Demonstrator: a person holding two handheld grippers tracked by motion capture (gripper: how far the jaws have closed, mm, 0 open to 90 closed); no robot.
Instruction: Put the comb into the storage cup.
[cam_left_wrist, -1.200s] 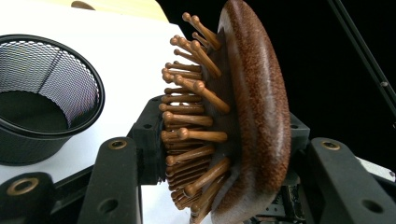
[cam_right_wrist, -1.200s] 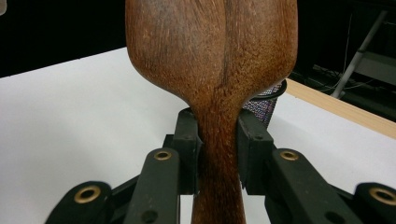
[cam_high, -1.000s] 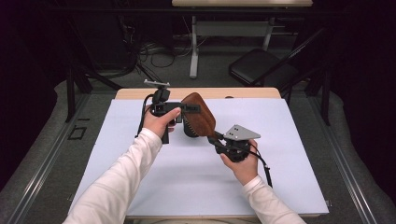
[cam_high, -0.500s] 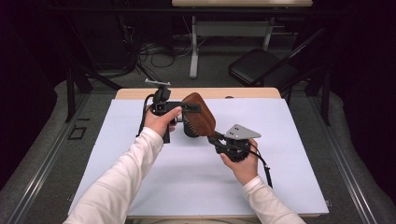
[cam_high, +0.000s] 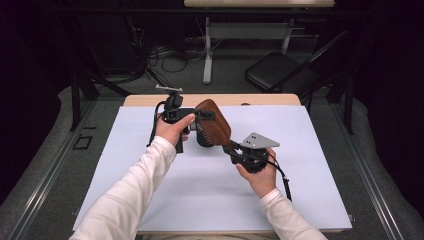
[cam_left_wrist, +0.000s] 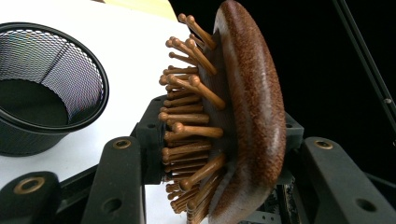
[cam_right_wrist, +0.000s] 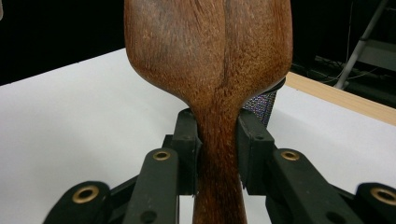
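Observation:
A brown wooden hairbrush with wooden pins hangs above the white mat, held between both grippers. My left gripper comes in from the left and is shut on the brush head, one jaw on the pin side and the other on the smooth back. From the lower right, my right gripper is shut on the brush's narrow handle, with the head's back facing its camera. In the two gripper views, the left gripper and the right gripper each press the wood from both sides.
A black mesh cup stands on the white mat just under and behind the brush; it is also seen as the mesh cup in the high view. The wooden table edge runs along the back. A black chair stands beyond the table.

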